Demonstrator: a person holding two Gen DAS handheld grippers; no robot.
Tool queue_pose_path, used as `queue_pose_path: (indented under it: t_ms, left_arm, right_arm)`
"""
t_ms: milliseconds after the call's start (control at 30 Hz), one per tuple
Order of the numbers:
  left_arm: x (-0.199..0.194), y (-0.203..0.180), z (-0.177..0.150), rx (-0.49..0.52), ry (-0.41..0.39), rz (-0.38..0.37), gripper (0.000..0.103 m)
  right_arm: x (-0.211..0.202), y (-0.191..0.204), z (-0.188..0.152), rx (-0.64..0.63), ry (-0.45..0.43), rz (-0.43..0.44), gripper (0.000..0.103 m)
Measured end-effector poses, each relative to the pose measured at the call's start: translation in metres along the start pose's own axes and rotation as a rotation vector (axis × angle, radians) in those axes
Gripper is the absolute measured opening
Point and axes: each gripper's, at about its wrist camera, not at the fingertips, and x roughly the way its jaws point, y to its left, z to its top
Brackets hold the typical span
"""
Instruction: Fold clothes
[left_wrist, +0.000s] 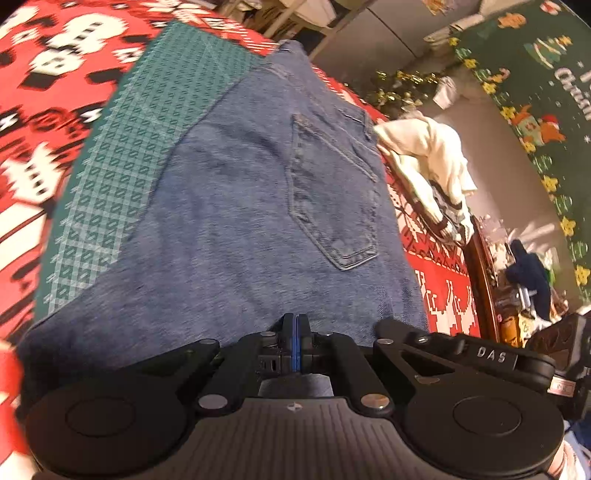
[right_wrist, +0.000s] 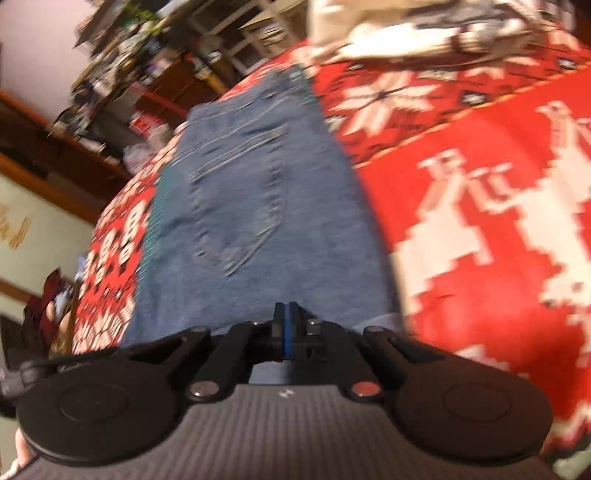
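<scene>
Jeans (left_wrist: 236, 206) flat on a green cloth (left_wrist: 122, 155), left gripper (left_wrist: 296, 325) and right gripper (right_wrist: 285, 314) each pinching the near denim edge, fingers pressed together

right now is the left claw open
No, the left claw has its blue pads pressed together at the near edge of the jeans.

Red Christmas-pattern bedspread (left_wrist: 55, 74) underfoot; green Christmas hanging (left_wrist: 535, 66) on wall; cluttered dark wooden shelves (right_wrist: 122, 92) behind.
</scene>
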Motion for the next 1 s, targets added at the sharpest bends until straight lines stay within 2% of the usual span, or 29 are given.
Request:
queue_pose_path:
  t_ms: [133, 300, 367, 467, 567, 667, 700, 767, 833, 900, 1000]
  left_arm:
    - [-0.013, 0.007, -0.002, -0.015, -0.024, 0.056, 0.003]
    - [-0.031, 0.018, -0.003, -0.057, -0.073, 0.101, 0.002]
    - [-0.04, 0.019, -0.003, -0.061, -0.109, 0.063, 0.005]
    - [-0.046, 0.018, 0.001, -0.056, -0.155, -0.002, 0.005]
    - [-0.033, 0.015, 0.008, -0.055, -0.158, 0.013, 0.005]
    - [-0.024, 0.022, 0.011, -0.076, -0.142, 0.094, 0.005]
    - [-0.024, 0.025, 0.011, -0.084, -0.14, 0.107, 0.003]
    - [-0.028, 0.031, 0.01, -0.103, -0.139, 0.121, 0.003]
    - [-0.035, 0.034, 0.007, -0.115, -0.148, 0.133, 0.003]
    - [-0.042, 0.035, 0.003, -0.128, -0.157, 0.113, 0.003]
    - [-0.053, 0.03, -0.001, -0.106, -0.173, 0.103, 0.004]
  right_arm:
    - [-0.015, -0.022, 0.004, 0.074, -0.036, -0.037, 0.0]
    - [-0.027, -0.031, 0.005, 0.122, -0.076, -0.075, 0.0]
    - [-0.035, -0.035, 0.006, 0.146, -0.108, -0.043, 0.002]
    - [-0.04, -0.03, 0.012, 0.112, -0.156, 0.011, 0.004]
    - [-0.029, -0.026, 0.017, 0.091, -0.147, 0.037, 0.007]
    - [-0.019, -0.034, 0.018, 0.115, -0.117, 0.014, 0.007]
    - [-0.015, -0.036, 0.018, 0.123, -0.107, 0.006, 0.0]
    - [-0.016, -0.041, 0.017, 0.137, -0.1, -0.044, 0.0]
    - [-0.022, -0.046, 0.015, 0.164, -0.11, -0.057, 0.001]
    - [-0.031, -0.044, 0.013, 0.172, -0.133, -0.025, 0.007]
    - [-0.043, -0.029, 0.007, 0.107, -0.146, 0.035, 0.007]
